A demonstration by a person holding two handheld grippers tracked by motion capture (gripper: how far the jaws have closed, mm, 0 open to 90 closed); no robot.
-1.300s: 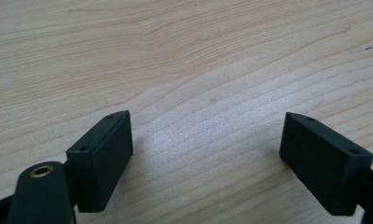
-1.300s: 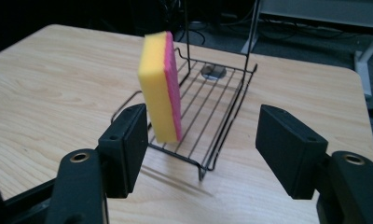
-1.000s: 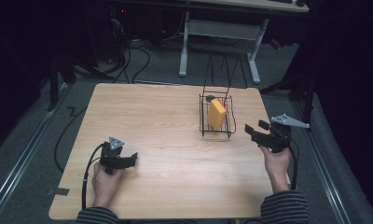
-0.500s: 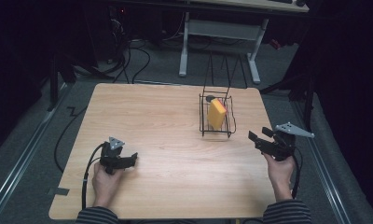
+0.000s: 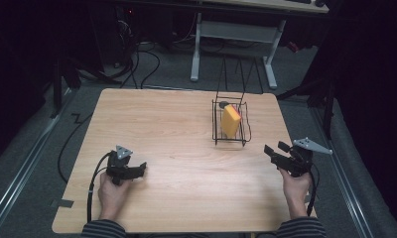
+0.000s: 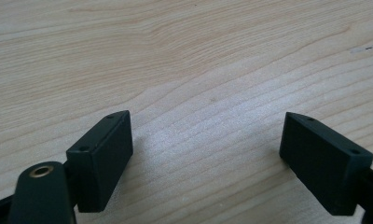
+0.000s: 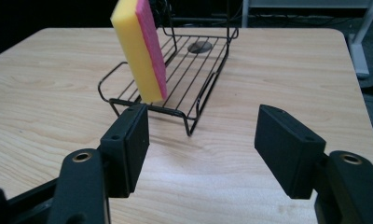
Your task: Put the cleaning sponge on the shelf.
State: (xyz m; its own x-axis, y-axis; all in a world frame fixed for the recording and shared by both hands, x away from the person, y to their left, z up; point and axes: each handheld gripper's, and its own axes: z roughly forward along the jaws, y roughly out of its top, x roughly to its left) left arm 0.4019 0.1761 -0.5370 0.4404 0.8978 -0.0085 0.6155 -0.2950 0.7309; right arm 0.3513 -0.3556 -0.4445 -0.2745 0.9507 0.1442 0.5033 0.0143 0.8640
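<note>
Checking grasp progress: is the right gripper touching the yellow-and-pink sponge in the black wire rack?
Apart: high view shows bare table between right gripper and sponge.

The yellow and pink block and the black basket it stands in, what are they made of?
The block looks like a sponge: thick, soft, matte yellow foam with a thin pink scrubbing layer on one face. The basket looks like thin metal wire with a smooth black coating; you can see the table, which looks like pale wood, through its bars.
</note>
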